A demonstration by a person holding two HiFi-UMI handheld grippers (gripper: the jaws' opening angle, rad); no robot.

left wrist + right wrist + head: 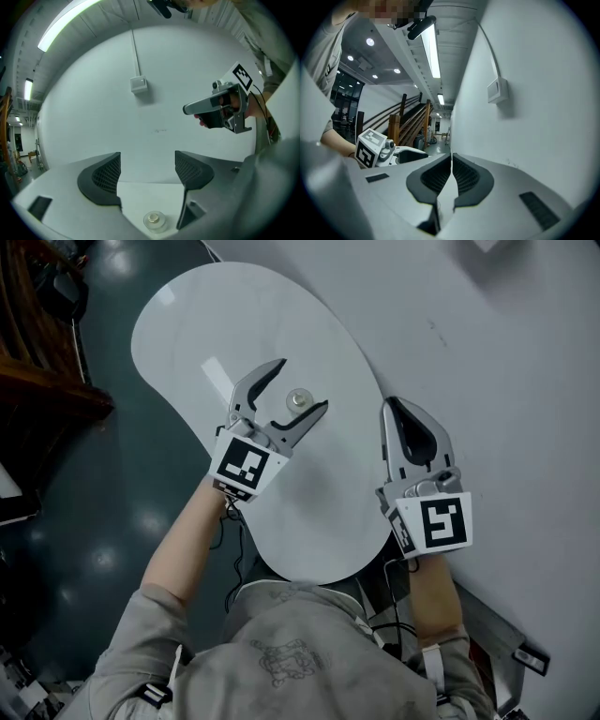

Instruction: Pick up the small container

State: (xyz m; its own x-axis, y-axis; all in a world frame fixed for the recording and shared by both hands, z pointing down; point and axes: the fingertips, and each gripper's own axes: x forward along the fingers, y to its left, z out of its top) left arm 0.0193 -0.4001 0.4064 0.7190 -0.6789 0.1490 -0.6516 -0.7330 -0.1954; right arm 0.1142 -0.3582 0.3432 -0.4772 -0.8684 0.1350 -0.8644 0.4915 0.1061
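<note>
Left gripper (302,383) near-level over white table (187,324), jaws wide, small container (300,399) between them untouched; right gripper (388,405) alongside, pointing roughly same way, jaws together, empty

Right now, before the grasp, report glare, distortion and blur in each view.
Head view: sharp, with a pale glare streak on the white table and lamp reflections on the glossy floor. Left gripper view: fisheye bending, dark corners, blown-out strip light, small container in focus. Right gripper view: same fisheye curve, fluorescent tube overexposed.
</note>
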